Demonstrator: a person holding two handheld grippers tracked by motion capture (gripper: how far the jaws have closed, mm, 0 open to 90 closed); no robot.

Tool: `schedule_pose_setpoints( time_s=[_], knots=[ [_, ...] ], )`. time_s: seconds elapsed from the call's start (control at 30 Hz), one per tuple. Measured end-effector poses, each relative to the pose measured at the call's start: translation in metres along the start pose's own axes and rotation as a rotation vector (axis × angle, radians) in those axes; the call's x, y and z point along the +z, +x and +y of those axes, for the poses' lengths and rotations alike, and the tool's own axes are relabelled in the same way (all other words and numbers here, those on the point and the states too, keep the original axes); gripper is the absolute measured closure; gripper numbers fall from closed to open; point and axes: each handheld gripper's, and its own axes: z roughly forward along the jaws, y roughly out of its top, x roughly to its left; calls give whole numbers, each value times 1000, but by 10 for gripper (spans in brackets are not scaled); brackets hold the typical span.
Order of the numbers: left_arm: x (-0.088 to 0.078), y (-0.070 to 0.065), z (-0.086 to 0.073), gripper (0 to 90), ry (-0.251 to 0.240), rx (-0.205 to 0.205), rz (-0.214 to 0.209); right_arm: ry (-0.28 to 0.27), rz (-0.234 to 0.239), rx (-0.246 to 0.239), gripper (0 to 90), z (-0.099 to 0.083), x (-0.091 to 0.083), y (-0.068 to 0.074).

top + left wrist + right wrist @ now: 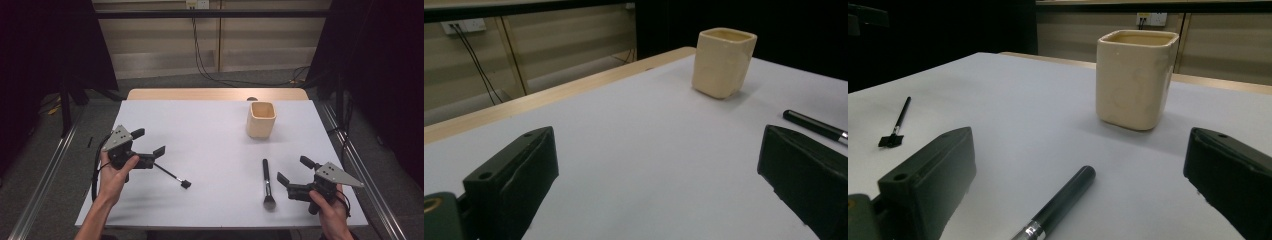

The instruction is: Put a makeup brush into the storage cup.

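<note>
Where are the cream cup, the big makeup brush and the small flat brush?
cream cup [261, 122], high view, on its front wall.
big makeup brush [266, 175], high view, on its dark handle.
small flat brush [172, 175], high view, on its thin handle.

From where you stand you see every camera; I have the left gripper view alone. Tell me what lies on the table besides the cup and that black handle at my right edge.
Observer: That handle belongs to a large brush. It lies flat, its bristle head toward the person, just left of the right tool.
Operator: Report anything near my own tool.
Observer: A small brush lies right beside the left tool, its flat head pointing away from it.
Operator: State whether the right tool holds anything.
Observer: Nothing. Its jaws stand open, with the large brush's handle on the table between them in the right gripper view.
Operator: Give the cup's position.
Observer: The cup stands upright toward the far right, beyond the large brush.
</note>
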Motion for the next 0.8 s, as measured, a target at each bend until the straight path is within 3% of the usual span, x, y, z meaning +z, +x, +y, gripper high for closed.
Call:
schedule_pose_setpoints(
  time_s=[0.1, 0.13, 0.27, 0.33, 0.43, 0.5, 0.67, 0.8],
  knots=[
    [4, 3, 3, 29, 21, -12, -25, 0, 2, 0, 0, 0, 0, 0],
    [6, 3, 5, 30, 48, 10, -23, -1, 1, -3, 0, 0, 0, 0],
    [8, 2, 10, 31, 78, 31, -39, 2, 2, -2, 0, 0, 0, 0],
    [9, 1, 12, 30, 85, 18, -62, 2, 1, -2, 0, 0, 0, 0],
    [9, -3, 16, 31, 110, 50, -82, 5, -1, -1, 0, 0, 0, -1],
    [10, -3, 20, 32, 152, 80, -82, 12, -4, 2, 0, -1, 0, -2],
    [13, 0, 19, 42, 205, 113, -68, 11, 3, -5, 0, -1, 1, 0],
    [18, 1, 19, 40, 292, 133, -90, 11, 3, -4, 0, -1, 1, 1]
  ],
)
